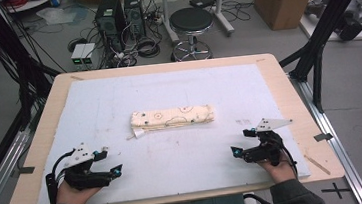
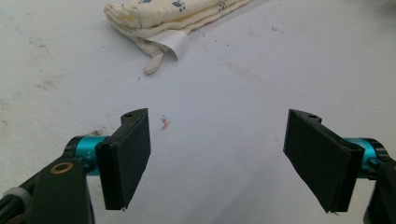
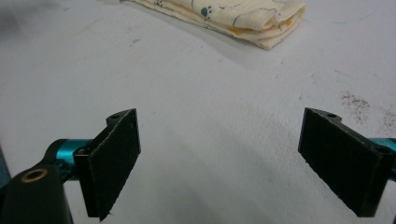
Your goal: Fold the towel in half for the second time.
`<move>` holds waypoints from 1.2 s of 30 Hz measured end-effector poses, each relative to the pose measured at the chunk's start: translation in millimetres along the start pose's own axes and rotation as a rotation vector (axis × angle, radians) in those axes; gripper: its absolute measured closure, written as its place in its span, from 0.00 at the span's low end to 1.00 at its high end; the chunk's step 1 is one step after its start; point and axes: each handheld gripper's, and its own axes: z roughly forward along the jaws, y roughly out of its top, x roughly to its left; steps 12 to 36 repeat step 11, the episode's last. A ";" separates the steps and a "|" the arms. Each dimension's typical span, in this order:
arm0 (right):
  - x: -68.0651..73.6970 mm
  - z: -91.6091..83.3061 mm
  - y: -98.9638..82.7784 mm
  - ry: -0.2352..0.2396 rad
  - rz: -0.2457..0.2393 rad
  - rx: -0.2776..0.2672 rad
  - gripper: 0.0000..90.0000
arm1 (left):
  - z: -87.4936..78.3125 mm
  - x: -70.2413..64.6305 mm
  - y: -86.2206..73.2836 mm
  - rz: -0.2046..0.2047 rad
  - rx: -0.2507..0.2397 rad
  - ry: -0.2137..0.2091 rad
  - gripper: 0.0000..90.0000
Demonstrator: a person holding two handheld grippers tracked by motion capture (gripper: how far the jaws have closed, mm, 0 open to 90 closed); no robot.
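Two hand-held grippers, left hand-held gripper (image 1: 113, 162) and right hand-held gripper (image 1: 239, 142), jaws wide and empty near the bench (image 1: 276, 72) front edge; folded cloth (image 1: 172, 118) mid-bench, long axis left-right, tag end pointing left.

We see bright, even overhead light; soft shadows lie under the jaws; near jaw edges blur slightly.

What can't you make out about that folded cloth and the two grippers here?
- Folded cloth: its underside and inner layers, hidden by its own folds in the high view.
- Its far end, cut off by the top edge in the left gripper view.
- White tag: any print, too small.
- Left gripper and right gripper: bodies cut off below.
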 end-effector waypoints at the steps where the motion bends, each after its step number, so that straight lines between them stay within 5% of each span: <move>1: 0.7 -0.9 -1.0 0.001 0.006 0.004 0.13 | -0.2 0.6 -0.2 0.000 0.002 0.000 0.26; 36: 2.1 -2.6 -6.1 0.004 -0.006 0.001 0.13 | 1.4 0.3 1.0 0.003 -0.007 -0.006 0.26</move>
